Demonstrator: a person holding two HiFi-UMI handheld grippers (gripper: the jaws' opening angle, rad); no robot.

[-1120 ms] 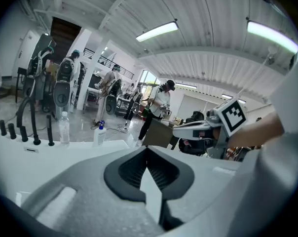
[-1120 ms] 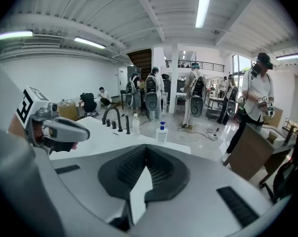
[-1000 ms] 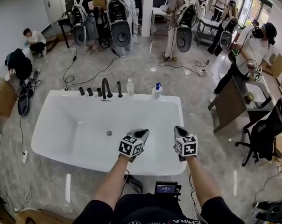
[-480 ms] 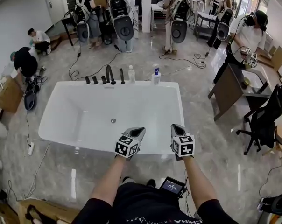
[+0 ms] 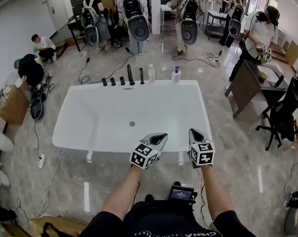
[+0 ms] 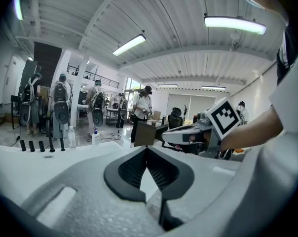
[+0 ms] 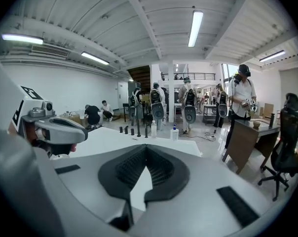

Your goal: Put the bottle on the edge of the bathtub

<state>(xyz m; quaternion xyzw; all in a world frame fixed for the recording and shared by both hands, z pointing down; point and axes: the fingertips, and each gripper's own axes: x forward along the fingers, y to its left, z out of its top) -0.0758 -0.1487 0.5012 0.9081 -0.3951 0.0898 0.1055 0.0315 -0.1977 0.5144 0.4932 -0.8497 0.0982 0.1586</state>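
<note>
forearms (image 5: 122,194) outstretched — left gripper (image 5: 159,137), right gripper (image 5: 194,133) closed, near bathtub (image 5: 90,146)

Left gripper (image 5: 159,138) and right gripper (image 5: 194,134) extended forward, jaws together

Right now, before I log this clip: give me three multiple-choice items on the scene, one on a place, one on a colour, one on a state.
1. Where do the clear bottle and the pump bottle stand?
A) on the far rim of the bathtub
B) inside it
C) on the floor

2. The pump bottle's top is:
A) red
B) blue
C) black

3. The left tool and right tool are:
A) both shut, empty
B) both open
C) each holding a bottle

Answers:
1 A, both stand on the rim right of the black taps.
2 B, a blue cap shows.
3 A, each gripper view shows jaws meeting on nothing.
</note>
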